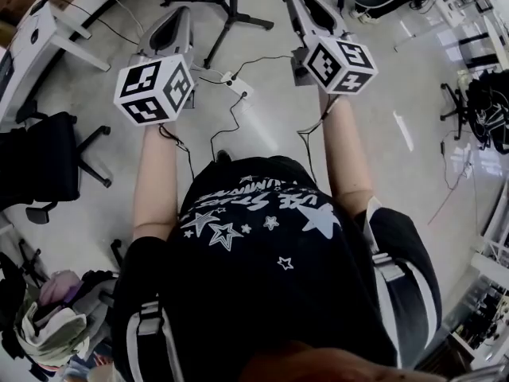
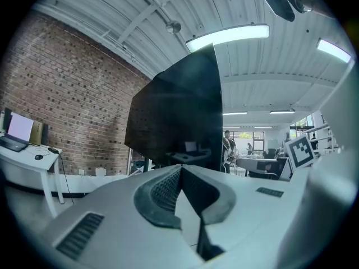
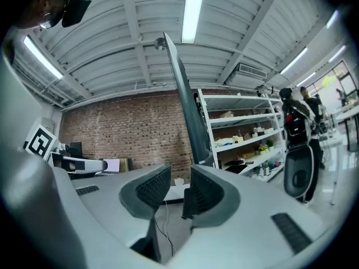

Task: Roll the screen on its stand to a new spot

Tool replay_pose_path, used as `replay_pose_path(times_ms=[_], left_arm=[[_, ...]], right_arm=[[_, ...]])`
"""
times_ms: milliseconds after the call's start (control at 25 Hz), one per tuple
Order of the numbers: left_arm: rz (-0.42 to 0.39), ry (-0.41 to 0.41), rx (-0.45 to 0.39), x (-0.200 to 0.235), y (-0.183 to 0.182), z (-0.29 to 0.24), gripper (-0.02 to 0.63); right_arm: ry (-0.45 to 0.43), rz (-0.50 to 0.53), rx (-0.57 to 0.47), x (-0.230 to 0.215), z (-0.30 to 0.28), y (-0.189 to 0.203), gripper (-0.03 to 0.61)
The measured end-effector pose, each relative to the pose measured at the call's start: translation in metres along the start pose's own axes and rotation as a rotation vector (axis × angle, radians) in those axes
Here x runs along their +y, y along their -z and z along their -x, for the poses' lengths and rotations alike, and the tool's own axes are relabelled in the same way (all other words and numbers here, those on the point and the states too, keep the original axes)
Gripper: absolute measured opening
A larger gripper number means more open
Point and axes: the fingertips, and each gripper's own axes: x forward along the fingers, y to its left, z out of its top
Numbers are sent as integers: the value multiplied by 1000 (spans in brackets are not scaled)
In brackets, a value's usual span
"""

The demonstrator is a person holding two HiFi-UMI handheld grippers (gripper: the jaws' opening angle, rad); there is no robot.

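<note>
The screen (image 2: 179, 111) is a large dark panel that stands upright straight ahead in the left gripper view. In the right gripper view I see the screen (image 3: 185, 105) edge-on, and its lower end drops behind the right finger. The stand's black legs (image 1: 231, 14) spread over the floor at the top of the head view. My left gripper (image 1: 179, 16) (image 2: 179, 171) points level at the panel, pads meeting at the tips with nothing seen between them. My right gripper (image 1: 306, 6) (image 3: 175, 186) is open; only wall and a cable show through its gap.
A white power strip (image 1: 237, 84) with trailing cables lies on the floor just past my arms. A black office chair (image 1: 48, 165) and a white desk (image 1: 40, 38) stand on the left. White shelves (image 3: 241, 133) and a black chair (image 3: 297, 167) stand to the right.
</note>
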Motion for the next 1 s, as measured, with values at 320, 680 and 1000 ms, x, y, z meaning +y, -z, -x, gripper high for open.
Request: replay_pose_path(times_ms=[320,680,1000], left_arm=[[-3,-6,7,-68,12,3,8],[-6,-24,25,-122,24,16,8],[-4,-36,31,-155,35,25,8]], right_arm=[[-27,-4,48,-23,40,3,50],[-31,-10,114,-48,84,12,6],[-62,22,139,-59,109,15,6]])
